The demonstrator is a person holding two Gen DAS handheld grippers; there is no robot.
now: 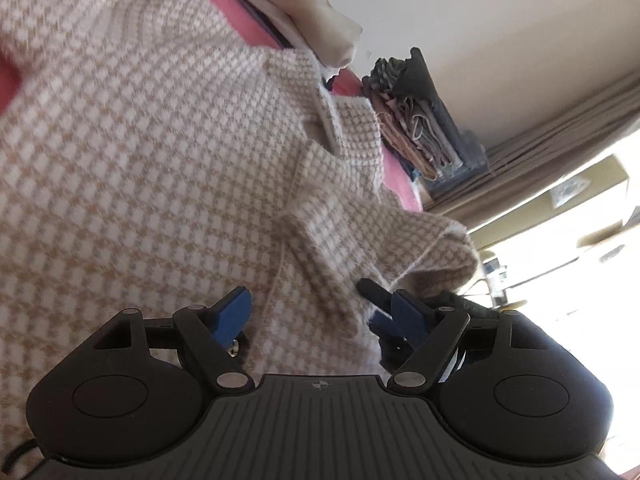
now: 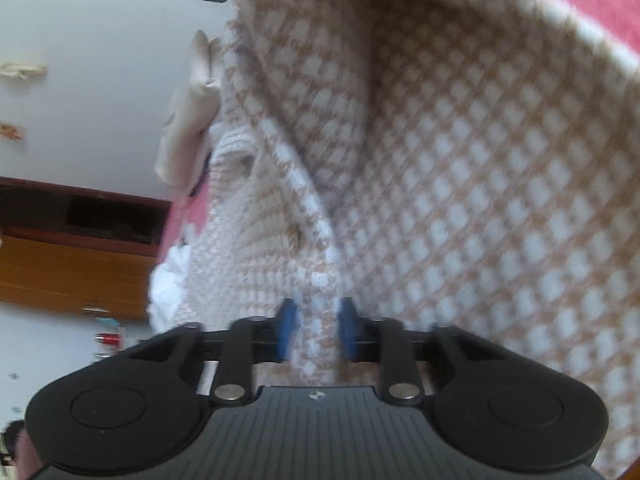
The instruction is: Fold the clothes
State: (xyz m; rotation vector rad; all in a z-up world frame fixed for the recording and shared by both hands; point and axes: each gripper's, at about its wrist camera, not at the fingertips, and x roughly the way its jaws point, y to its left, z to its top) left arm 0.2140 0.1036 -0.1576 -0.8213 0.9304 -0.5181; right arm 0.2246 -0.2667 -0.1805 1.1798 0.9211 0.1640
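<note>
Here right claw (image 2: 316, 330) pinches sweater (image 2: 460, 200) edge; fold runs away.

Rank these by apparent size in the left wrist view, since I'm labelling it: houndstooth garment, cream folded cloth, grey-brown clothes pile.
1. houndstooth garment, fills most of the frame, though nearest the camera.
2-3. cream folded cloth and grey-brown clothes pile look alike; unranked.

A home bedroom: pink bedding (image 1: 394, 176), stacked folded clothes (image 1: 416, 128), curtains (image 1: 560, 152), wooden door (image 2: 76, 268).
</note>
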